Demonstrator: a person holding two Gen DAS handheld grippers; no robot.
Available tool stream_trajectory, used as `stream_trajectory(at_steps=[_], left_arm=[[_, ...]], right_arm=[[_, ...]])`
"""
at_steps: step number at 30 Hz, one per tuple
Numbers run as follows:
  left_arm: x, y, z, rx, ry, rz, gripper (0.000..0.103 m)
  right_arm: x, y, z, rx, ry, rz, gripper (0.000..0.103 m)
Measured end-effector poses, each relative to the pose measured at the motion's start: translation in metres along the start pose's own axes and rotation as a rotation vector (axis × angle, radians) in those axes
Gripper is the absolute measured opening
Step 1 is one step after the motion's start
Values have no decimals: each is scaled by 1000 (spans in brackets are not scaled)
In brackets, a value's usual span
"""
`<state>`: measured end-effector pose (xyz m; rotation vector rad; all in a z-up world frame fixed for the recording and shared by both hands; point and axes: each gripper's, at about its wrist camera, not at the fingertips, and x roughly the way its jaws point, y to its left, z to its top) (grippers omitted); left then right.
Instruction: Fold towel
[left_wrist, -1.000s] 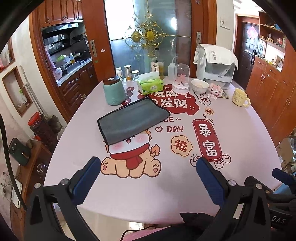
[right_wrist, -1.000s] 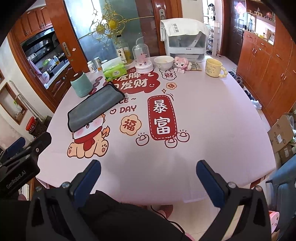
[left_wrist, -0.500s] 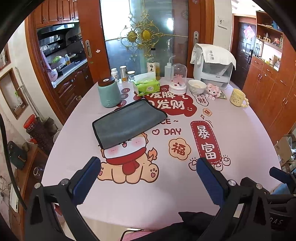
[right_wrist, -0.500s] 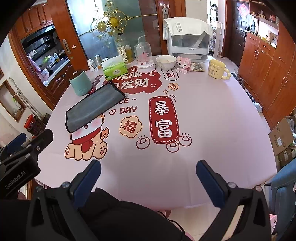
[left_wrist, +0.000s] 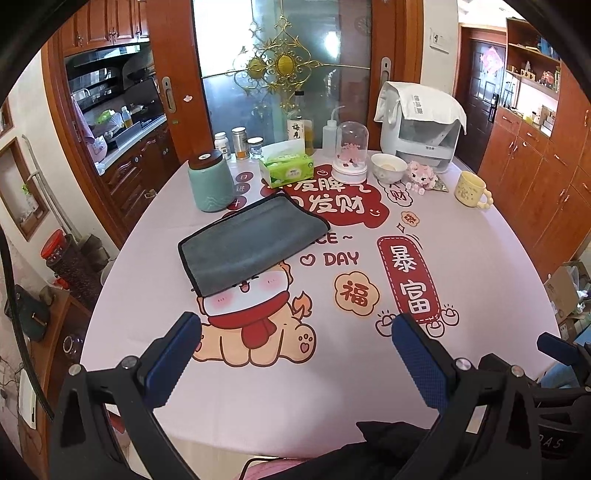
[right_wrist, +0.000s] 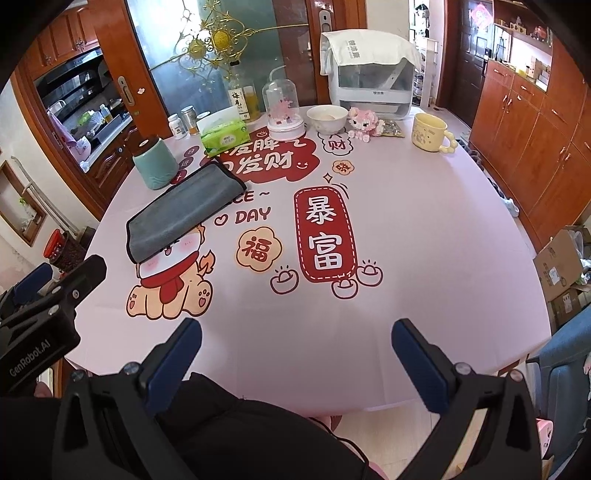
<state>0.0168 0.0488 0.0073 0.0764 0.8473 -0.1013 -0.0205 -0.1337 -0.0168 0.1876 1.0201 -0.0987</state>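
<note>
the grey towel (left_wrist: 251, 243) lies flat on the counter (left_wrist: 480, 258), well ahead of the left tongs (left_wrist: 295, 343) and a little to their left; from the right tongs (right_wrist: 295, 350) it is far ahead and to the left. it makes a neat rectangle with a dark trim along its edges. its far corner comes near the green jar (left_wrist: 211, 182), and its near edge covers the top of the cartoon dog (left_wrist: 255, 332) printed on the cloth.

both tongs are held apart, with their blue pads wide, and nothing is between them. they hang over the near edge of the counter, probably because the person sits there: dark clothing (right_wrist: 229, 435) shows below the right tongs. with the pads spread and both tongs looking toward the towel, i judge they are kept ready and not busy.

the far edge of the towel looks slightly thick, as if there is more than one layer, but i cannot count the layers from here. so the flat rectangle may be a towel already folded once or more and laid down, or one spread out for folding. the pictures do not settle it.

the underside of the towel is hidden. the fisheye lens bends the counter edge, and the small bottles (left_wrist: 238, 142) behind the tissue pack (left_wrist: 286, 168) are too small to read. the hands holding the tongs are out of view.
</note>
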Motion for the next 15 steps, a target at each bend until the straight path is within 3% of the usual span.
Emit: stream_trajectory(at_steps=[15], left_arm=[[1,2,0,2,6,-6,102]], right_arm=[[-2,1,-2,7,8,-9,103]])
